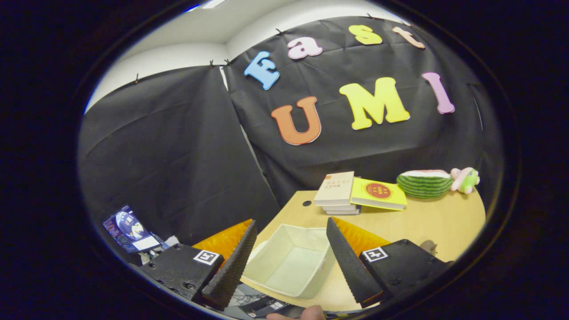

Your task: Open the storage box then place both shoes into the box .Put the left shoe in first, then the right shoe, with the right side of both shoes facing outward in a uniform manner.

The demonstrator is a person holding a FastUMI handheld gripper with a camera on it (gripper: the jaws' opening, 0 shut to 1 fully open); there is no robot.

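A pale fabric storage box sits open on the wooden table, near the table's front corner. Its inside looks empty. My gripper hangs above it, open, and the box shows in the gap between the two fingers. Nothing is held between the fingers. I see no lid on the box.
Beyond the box lies a stack of books with a yellow book leaning beside it. A watermelon plush and a small pink-and-green toy rest at the table's far edge. A printed package lies off the table. A fingertip shows below.
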